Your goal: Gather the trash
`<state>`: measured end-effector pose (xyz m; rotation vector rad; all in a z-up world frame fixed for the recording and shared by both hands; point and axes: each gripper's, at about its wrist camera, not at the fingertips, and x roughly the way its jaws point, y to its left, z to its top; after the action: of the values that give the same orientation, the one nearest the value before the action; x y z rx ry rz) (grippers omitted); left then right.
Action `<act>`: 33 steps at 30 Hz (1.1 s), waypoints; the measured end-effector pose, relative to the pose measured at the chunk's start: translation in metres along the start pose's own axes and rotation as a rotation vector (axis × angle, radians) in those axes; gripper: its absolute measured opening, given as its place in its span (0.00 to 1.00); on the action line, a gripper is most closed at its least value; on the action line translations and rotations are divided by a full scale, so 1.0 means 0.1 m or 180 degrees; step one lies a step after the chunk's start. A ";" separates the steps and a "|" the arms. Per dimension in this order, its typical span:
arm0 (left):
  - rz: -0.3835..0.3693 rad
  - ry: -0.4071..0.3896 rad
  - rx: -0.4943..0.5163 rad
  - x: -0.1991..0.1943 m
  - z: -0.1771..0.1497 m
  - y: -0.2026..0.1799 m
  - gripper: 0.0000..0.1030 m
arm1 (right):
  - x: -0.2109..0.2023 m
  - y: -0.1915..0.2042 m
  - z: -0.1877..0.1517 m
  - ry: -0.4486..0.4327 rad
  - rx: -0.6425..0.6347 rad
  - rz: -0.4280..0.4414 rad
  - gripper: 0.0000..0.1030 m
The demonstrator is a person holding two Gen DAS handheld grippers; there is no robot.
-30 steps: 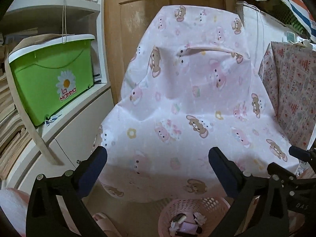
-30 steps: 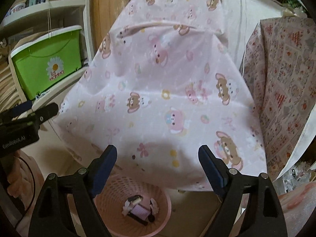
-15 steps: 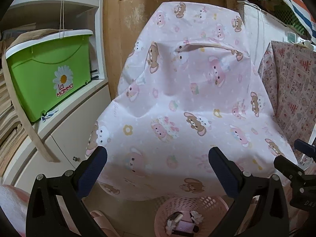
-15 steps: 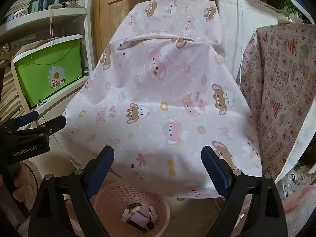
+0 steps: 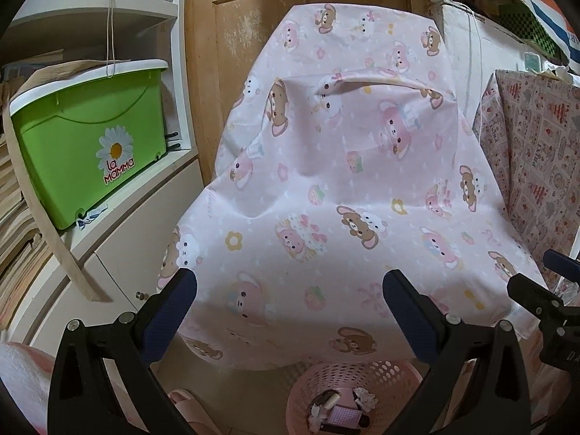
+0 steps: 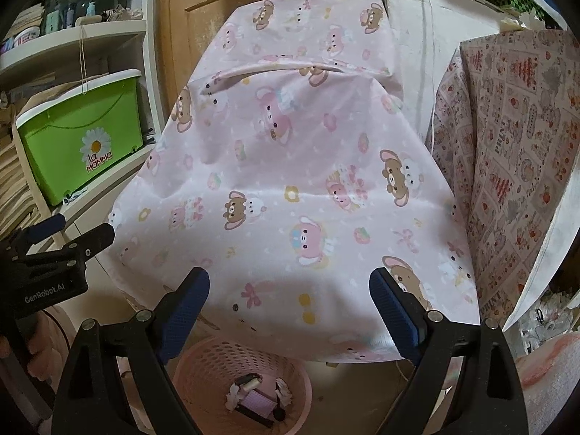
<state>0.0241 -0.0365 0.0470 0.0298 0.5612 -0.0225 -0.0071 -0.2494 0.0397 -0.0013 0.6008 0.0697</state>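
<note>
Right gripper (image 6: 289,290): jaws wide, just opened a little further, nothing between, touching nothing. Left gripper (image 5: 290,295): jaws wide too, empty, level beside the right. Below and just ahead of both pairs: pink basket (image 6: 203,362) on the floor, holding the collected trash (image 6: 253,395), apparently parked low for easy dropping. Beyond the jaws: bear-print cloth (image 6: 290,166) draped over a bulky shape, probably a dust cover. Far left: green bin (image 5: 87,152) on a shelf.
</note>
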 end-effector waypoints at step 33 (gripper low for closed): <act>-0.0004 0.0016 -0.0026 0.01 -0.01 0.00 0.99 | 0.02 -0.02 0.00 0.0020 0.0026 -0.0010 0.89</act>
<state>0.0245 -0.0365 0.0459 0.0216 0.5664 -0.0213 -0.0052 -0.2515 0.0379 0.0054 0.6074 0.0642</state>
